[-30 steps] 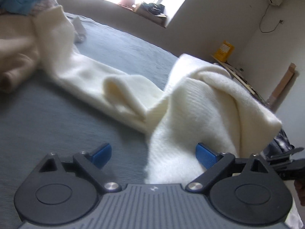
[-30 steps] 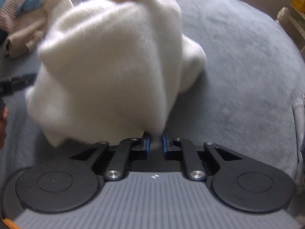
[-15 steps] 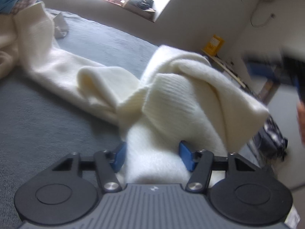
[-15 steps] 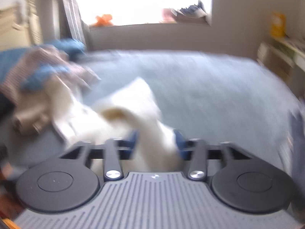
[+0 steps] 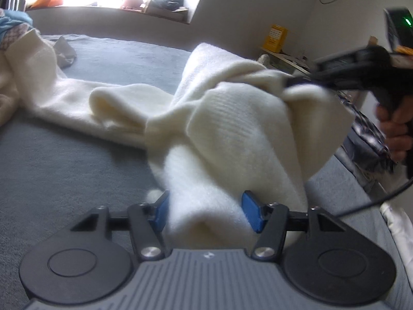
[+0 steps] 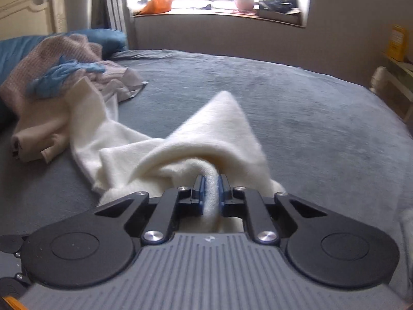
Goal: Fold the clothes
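Observation:
A cream knitted sweater [image 5: 227, 134] lies bunched across the grey bed [image 5: 64, 168]. My left gripper [image 5: 206, 213] has its blue pads [image 5: 251, 213] on either side of a thick roll of the sweater, pressing on it. My right gripper [image 6: 211, 193] is shut on a thin fold of the same sweater [image 6: 206, 142] and holds it raised. The right gripper also shows in the left wrist view [image 5: 296, 81], pinching the sweater's upper edge at the right.
A heap of other clothes, pink, beige and blue [image 6: 59, 77], lies at the left of the bed. A window sill with items [image 6: 219, 7] runs along the back wall. A plaid garment [image 5: 366, 139] hangs at the bed's right edge.
My left gripper has narrowed from wide open onto the sweater roll. My right gripper has swung up and level, lifting its fold of sweater.

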Demonstrator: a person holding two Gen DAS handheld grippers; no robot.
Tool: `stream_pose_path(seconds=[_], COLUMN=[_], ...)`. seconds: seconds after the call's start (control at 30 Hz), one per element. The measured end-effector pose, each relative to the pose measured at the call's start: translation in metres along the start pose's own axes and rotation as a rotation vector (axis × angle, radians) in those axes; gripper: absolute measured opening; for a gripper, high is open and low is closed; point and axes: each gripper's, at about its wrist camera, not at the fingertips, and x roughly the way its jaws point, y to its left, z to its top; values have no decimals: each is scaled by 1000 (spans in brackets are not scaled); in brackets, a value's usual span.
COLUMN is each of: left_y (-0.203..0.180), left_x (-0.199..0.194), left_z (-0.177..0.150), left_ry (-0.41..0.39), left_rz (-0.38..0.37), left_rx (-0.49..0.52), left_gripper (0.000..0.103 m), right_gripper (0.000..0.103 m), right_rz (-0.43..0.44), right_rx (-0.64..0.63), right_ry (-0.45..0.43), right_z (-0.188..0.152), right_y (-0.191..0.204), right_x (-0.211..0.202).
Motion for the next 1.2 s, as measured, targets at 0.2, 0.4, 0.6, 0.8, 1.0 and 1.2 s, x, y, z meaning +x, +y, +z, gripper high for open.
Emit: stream_pose_path(seconds=[0.2,0.4,0.6,0.8,1.0,1.2], left_y=[-20,-35,-33,-14,9,20], left_x=[-3,-4,-15,-36,-45,-25], left_z=[-9,-20,-24,-25,-18,-14], left_ry=[-14,-4,6,-2,-3,16], left_rz=[-19,-20,-26,-48,-22,-33], left_rx=[91,165,153,79,42,26], left_gripper=[62,64,64,67,83,93], right_gripper=[4,0,6,81,82,57], right_rz=[-134,-218,-58,177,187,441], right_rx=[296,500,278,-96,-118,-29], right_ry=[159,249,-15,-40,109,239], right_z=[-70,-134,-73,-27,-27,-53], right_y=[-84,-122,-99,-24,-14,-25], right_x=[-48,-59,-85,-50,21,-4])
